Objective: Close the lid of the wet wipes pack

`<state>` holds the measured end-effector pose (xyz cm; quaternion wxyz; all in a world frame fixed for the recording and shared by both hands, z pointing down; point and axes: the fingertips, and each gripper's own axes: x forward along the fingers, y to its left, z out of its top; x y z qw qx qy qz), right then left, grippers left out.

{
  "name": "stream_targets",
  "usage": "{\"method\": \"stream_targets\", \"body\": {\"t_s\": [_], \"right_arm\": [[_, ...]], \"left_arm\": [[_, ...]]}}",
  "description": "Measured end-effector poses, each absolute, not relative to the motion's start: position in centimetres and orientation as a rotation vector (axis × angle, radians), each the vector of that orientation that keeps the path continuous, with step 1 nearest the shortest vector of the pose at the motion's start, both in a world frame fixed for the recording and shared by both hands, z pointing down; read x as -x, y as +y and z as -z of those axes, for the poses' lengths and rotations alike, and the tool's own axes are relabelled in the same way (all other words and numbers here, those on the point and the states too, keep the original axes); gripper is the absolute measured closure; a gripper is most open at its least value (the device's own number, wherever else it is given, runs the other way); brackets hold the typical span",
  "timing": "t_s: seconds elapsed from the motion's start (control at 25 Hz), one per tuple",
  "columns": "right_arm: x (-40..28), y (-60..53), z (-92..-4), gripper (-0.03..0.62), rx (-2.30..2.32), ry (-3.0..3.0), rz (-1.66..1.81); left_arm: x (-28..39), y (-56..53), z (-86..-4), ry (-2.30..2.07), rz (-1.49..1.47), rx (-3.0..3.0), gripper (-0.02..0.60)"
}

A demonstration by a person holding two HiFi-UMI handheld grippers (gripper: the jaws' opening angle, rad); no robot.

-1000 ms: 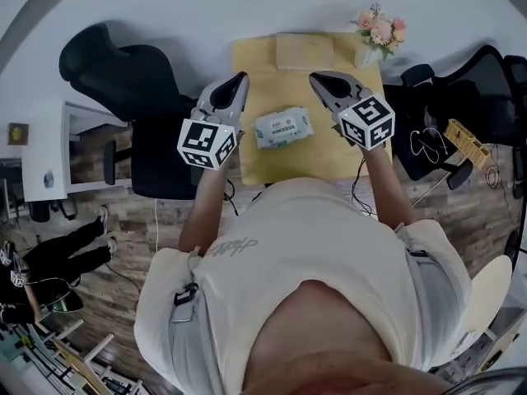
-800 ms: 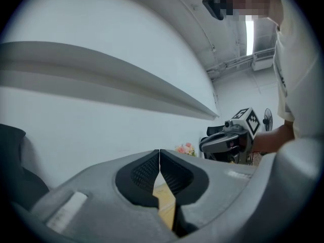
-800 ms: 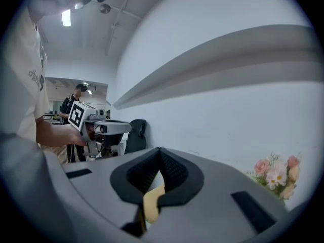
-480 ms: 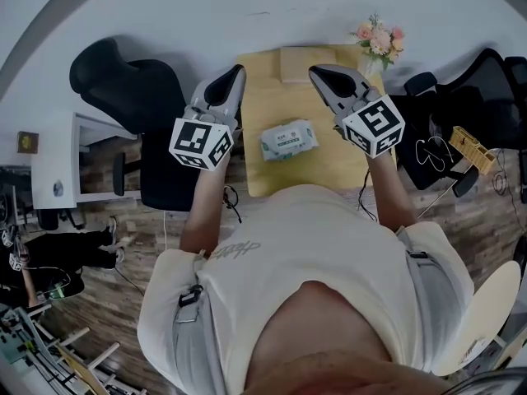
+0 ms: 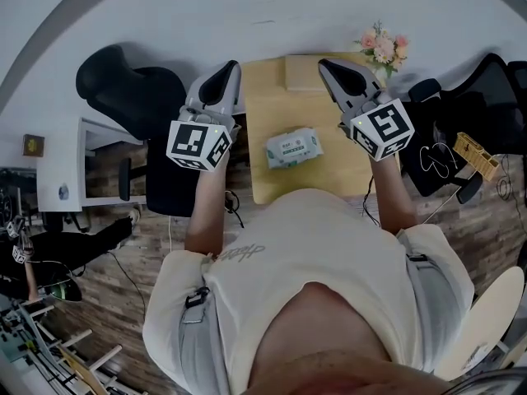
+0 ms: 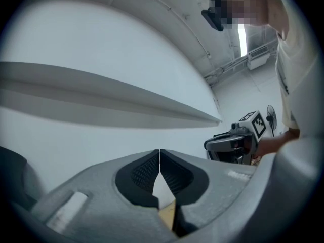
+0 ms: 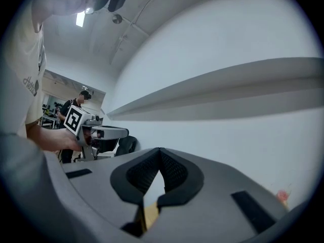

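Lid of wet wipes pack (image 5: 293, 147) too small to tell, table (image 5: 268, 113) near edge hidden by person's shirt (image 5: 321, 253), right side behind right hand-held gripper (image 5: 324, 62)

Small tan table (image 5: 268, 183) on a wood-plank floor (image 5: 123, 278), pushed up against a white wall (image 5: 272, 6). A flat tan box (image 5: 303, 71) sits at the table's far edge, and a little bunch of pink flowers (image 5: 383, 48) at its far right corner. One black office chair (image 5: 132, 97) is left of the table, another chair (image 5: 461, 97) is to its right, and some yellow rack thing (image 5: 473, 156) is further right.
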<state>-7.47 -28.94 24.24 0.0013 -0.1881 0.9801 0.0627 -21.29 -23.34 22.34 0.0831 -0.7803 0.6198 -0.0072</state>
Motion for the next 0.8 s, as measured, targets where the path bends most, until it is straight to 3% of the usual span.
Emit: {"method": "stream_targets", "body": {"t_s": [0.8], "right_arm": [[7.5, -28.1, -25.1, 0.592, 0.519, 3.091, -0.134]], "left_arm": [[21.8, -22.5, -23.9, 1.955, 0.043, 2.299, 0.565]]}}
